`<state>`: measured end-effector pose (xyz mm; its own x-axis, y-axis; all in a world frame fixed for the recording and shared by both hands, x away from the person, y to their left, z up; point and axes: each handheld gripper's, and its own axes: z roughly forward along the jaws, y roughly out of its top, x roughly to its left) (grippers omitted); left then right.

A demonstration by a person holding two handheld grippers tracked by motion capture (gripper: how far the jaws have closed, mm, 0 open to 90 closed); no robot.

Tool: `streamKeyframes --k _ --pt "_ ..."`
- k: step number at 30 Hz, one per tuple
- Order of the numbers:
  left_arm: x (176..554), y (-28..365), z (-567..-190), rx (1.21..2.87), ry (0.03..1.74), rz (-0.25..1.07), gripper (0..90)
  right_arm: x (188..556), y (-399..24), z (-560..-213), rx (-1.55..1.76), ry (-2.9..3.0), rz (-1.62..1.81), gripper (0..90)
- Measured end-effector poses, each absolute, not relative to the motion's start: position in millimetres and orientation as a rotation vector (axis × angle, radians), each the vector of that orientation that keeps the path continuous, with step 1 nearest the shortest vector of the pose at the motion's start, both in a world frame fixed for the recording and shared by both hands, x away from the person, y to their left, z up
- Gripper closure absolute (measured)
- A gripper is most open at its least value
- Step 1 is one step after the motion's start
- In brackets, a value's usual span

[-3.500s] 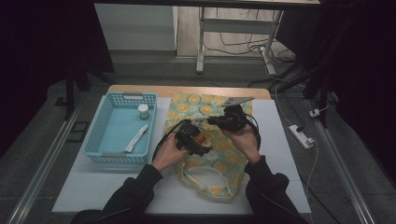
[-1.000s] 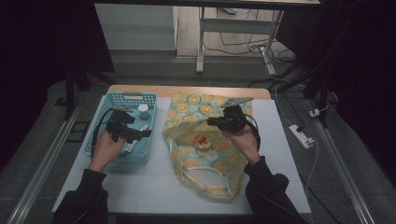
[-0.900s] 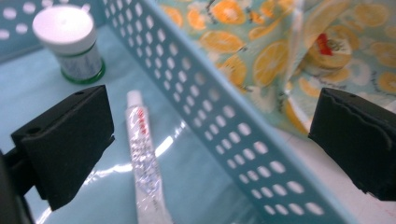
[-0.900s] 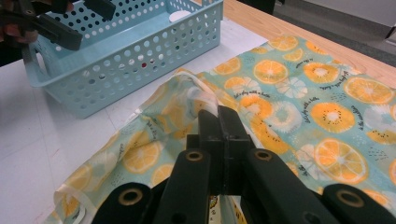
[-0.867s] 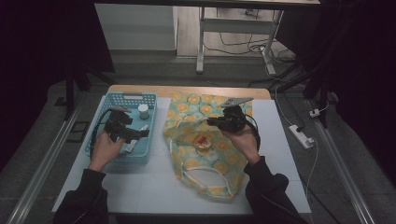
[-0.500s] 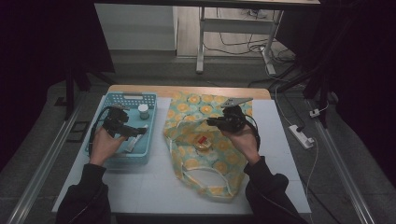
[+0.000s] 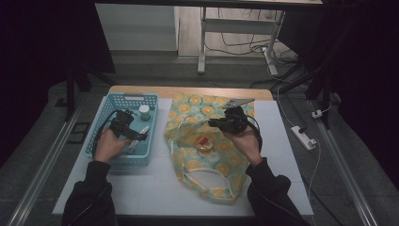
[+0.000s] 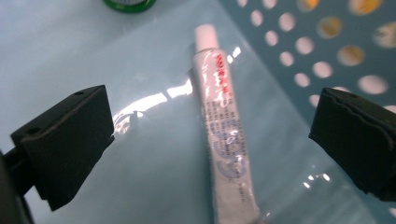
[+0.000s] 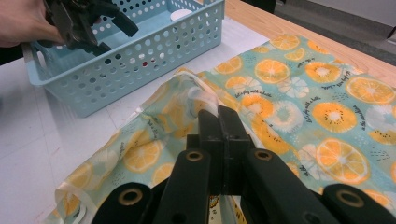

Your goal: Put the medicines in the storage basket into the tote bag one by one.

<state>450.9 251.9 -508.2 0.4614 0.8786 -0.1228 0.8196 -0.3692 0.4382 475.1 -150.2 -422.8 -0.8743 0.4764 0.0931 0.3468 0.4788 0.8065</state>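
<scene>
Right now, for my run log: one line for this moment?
left hand-held gripper: open over tube | right hand-held gripper: shut on bag

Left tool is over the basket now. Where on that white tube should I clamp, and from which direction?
Clamp the white tube across its middle, coming straight down from above. It lies flat on the floor of the blue basket, lengthwise between the open jaws of the left tool, so they already straddle its narrow width. The perforated wall stands close on one side, so a side approach looks cramped.
</scene>
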Motion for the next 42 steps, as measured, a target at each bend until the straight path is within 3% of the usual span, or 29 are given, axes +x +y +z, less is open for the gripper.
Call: streamKeyframes --k 8,11,13,14,15,20,26,42 --pt "453.1 244.2 -514.5 2.374 1.452 0.183 8.3 474.8 -149.7 -422.8 0.717 2.575 1.353 90.0" --pt "452.2 241.2 -515.4 2.411 1.441 0.184 29.7 474.9 -150.0 -422.8 0.719 2.575 1.351 90.0" --pt "451.7 239.4 -515.8 2.42 1.43 0.171 39.2 474.9 -150.1 -422.7 0.719 2.575 1.352 90.0" --pt "451.4 239.6 -515.0 2.415 1.427 0.171 39.2 474.9 -150.1 -422.7 0.719 2.575 1.352 90.0" --pt "451.3 240.1 -514.6 2.405 1.434 0.17 49.1 474.9 -150.1 -422.6 0.718 2.574 1.352 90.0" --pt "450.7 241.3 -513.5 2.387 1.437 0.155 69.9 474.9 -150.1 -422.6 0.719 2.575 1.351 90.0" --pt "451.4 242.0 -512.6 2.367 1.469 0.14 71.3 474.9 -150.6 -422.2 0.717 2.572 1.357 90.0" --pt "442.1 250.3 -491.0 2.207 1.445 0.267 71.5 474.7 -152.1 -421.3 0.714 2.563 1.353 90.0"
